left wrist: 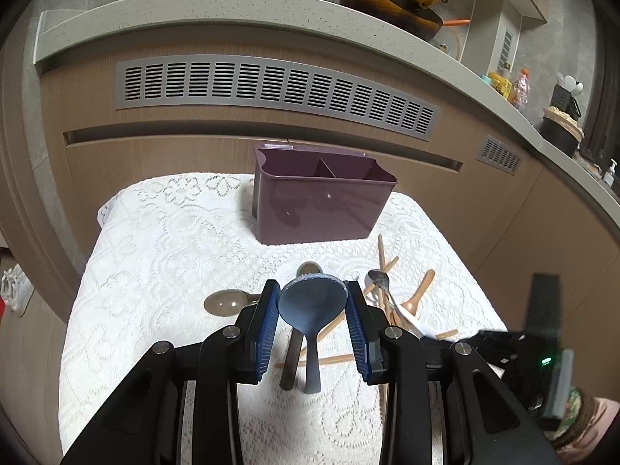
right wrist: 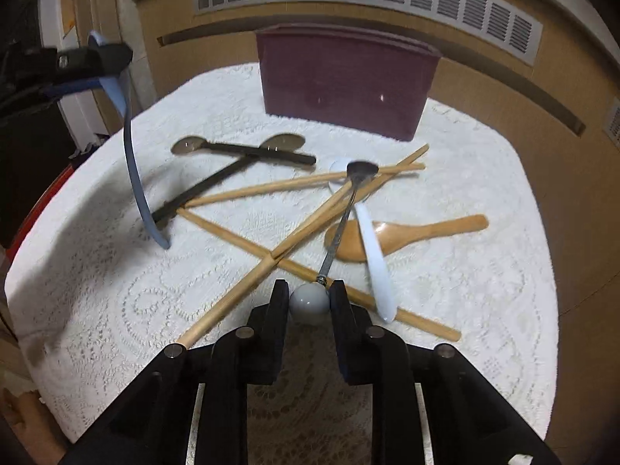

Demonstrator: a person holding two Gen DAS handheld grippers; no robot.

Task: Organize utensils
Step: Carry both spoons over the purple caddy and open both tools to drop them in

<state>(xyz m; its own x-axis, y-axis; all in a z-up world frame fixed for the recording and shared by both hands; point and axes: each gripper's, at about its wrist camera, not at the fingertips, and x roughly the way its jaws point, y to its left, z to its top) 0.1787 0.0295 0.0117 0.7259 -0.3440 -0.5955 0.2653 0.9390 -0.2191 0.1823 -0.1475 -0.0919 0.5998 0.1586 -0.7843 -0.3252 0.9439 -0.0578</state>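
Observation:
My left gripper (left wrist: 313, 286) is shut on the bowl of a blue spoon (left wrist: 312, 304); its handle hangs down over the white lace tablecloth (left wrist: 155, 271). From the right wrist view that blue spoon (right wrist: 133, 170) dangles at the left with its tip near the cloth. The right gripper (right wrist: 309, 294) is low over the table. The grey ball end (right wrist: 309, 304) of a metal spoon (right wrist: 343, 217) fills the narrow gap between its fingers, and that spoon lies across the pile. A purple divided caddy (left wrist: 321, 209) (right wrist: 345, 89) stands at the back of the table.
Several wooden chopsticks (right wrist: 271, 190) cross in the pile, with a wooden spoon (right wrist: 410, 230), a white spoon (right wrist: 374, 255) and two black-handled spoons (right wrist: 248, 151). Behind the table is a wooden cabinet front with a vent grille (left wrist: 271, 85). The cloth drops off at the near and side edges.

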